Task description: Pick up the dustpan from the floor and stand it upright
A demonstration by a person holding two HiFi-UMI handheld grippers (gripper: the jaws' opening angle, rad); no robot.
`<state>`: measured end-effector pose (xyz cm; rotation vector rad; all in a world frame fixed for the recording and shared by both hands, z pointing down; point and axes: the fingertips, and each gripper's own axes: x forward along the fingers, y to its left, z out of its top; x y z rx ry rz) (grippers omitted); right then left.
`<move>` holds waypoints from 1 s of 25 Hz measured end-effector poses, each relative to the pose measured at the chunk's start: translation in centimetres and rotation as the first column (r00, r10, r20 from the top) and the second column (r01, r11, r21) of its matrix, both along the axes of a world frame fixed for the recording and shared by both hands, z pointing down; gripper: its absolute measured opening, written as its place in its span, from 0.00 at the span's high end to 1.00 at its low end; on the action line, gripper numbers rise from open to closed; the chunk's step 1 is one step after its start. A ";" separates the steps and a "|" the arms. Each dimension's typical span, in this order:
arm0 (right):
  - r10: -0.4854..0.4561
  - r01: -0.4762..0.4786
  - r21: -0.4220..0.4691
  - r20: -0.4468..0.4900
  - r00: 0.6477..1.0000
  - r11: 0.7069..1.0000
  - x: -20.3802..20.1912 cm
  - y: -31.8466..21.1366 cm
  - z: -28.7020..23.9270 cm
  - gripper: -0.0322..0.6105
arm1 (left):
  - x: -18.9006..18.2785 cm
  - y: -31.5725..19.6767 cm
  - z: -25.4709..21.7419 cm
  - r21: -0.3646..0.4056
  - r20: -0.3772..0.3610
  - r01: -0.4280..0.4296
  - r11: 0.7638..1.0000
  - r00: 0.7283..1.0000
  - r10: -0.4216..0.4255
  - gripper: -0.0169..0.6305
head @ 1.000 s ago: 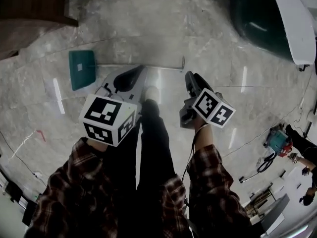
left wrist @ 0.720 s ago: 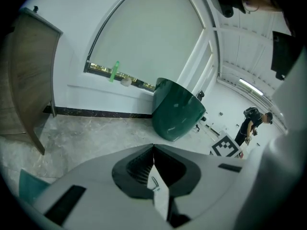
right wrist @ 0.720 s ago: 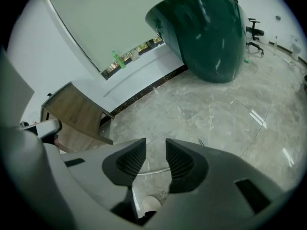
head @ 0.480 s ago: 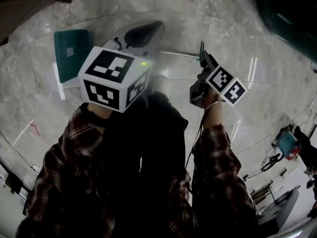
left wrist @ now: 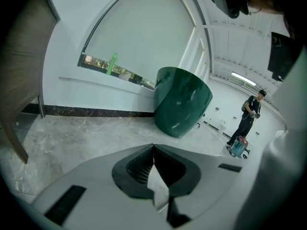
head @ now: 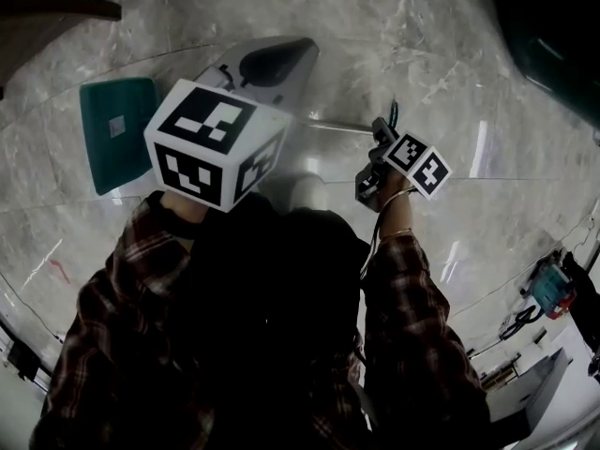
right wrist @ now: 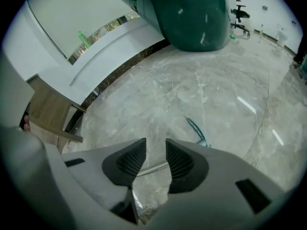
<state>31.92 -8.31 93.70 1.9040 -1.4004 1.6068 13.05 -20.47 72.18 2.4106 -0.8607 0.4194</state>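
1. Nearest to you, both grippers have come down toward the floor (head: 450, 73) within the last second. You now bend low over it, and the dustpan (head: 112, 143) looks bigger in the head view. I judge that this is the approach to the grasp, and nothing is lifted yet
2. Your left gripper (left wrist: 153, 147) has its jaws closed together with nothing between them. It looks out across the floor, not at the dustpan
3. Your right gripper (right wrist: 156, 145) has its jaws well apart and empty, and it points steeply down
4. Just beyond its tips, the thin metal handle (right wrist: 152, 167) lies flat on the floor and crosses the gap between the jaws. It is below the pads and, as far as I can see, not touched. The teal loop (right wrist: 196, 128) at the handle's end shows just past the right jaw
5. Farther to your left, the teal scoop (head: 117, 120) lies flat, well apart from the right gripper
6. Farthest away stands a dark green tub (left wrist: 182, 99), clear of your work
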 end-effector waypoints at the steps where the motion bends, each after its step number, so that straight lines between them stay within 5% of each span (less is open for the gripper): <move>1: 0.008 -0.008 -0.015 -0.004 1.000 1.000 0.2 0.3 1.0 0.77 | 0.0 -0.3 0.4 0.003 -0.001 -0.002 1.000 1.000 0.002 0.95; 14: 0.300 -0.276 -0.230 0.076 0.951 0.933 4.0 5.4 12.3 0.75 | 0.2 -1.5 4.7 0.007 0.024 -0.022 1.000 0.999 0.022 0.95; 25: 0.399 -0.356 -0.266 0.128 0.908 0.896 3.9 4.7 15.5 0.73 | 0.7 -2.3 6.5 0.011 0.029 -0.024 1.000 0.999 0.023 0.95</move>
